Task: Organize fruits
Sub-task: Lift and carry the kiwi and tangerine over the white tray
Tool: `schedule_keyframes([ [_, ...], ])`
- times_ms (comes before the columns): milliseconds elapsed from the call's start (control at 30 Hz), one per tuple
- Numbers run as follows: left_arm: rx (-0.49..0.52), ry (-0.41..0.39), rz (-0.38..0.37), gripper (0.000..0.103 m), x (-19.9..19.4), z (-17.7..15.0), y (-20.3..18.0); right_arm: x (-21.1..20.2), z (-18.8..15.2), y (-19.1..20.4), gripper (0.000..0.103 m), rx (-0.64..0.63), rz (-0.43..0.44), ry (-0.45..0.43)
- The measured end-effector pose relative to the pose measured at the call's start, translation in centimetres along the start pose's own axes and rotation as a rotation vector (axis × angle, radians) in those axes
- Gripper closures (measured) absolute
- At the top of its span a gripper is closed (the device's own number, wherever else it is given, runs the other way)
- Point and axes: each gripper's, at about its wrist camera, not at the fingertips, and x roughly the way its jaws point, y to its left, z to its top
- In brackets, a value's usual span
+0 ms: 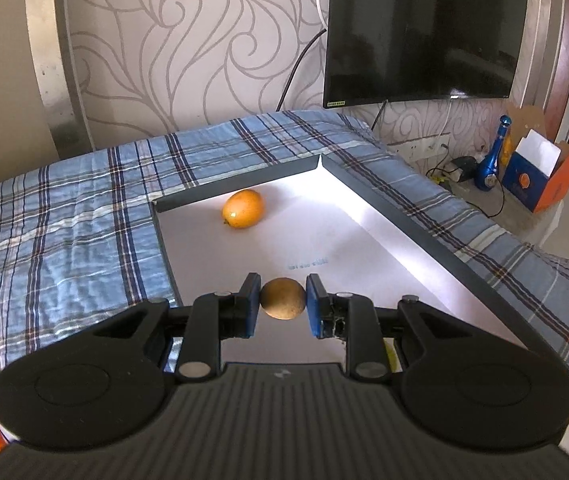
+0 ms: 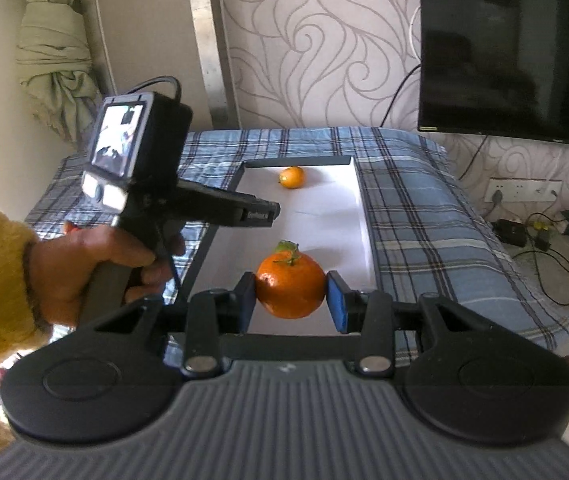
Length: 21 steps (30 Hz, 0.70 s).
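1. The left hand-held gripper (image 1: pixel 283 300) is seen clamped on one small brown round fruit (image 1: pixel 283 298), pinched between both blue pads and held over the near part of the tray.
2. The right hand-held gripper (image 2: pixel 291 294) is seen clamped on one tangerine (image 2: pixel 290 286) with a green stem, gripped on both sides by the pads and held above the tray's near end.
3. One shallow white tray (image 1: pixel 364 248) with a dark rim is spread on the plaid-covered tabletop (image 1: pixel 64 220); one yellow-orange fruit (image 1: pixel 243 208) is found lying inside it, near the far wall.
4. So three fruits are counted clearly: two gripped, one resting.
5. From the right wrist view, the left tool's body and screen are shown, held by one hand (image 2: pixel 96 268) in a yellow sleeve; its fingers are hidden there.
6. Orange and green shapes are cut off at the left view's bottom corners; they cannot be identified.
7. Faint print on the tray floor cannot be read.
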Motion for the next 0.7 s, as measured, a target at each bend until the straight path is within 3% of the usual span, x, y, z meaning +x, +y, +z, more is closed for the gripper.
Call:
schedule_keyframes([
  [700,0.034,0.04,0.006,0.074,2.8,1.6,0.0,-0.5,-0.2,1.8,0.062,-0.019,-0.025,0.005],
])
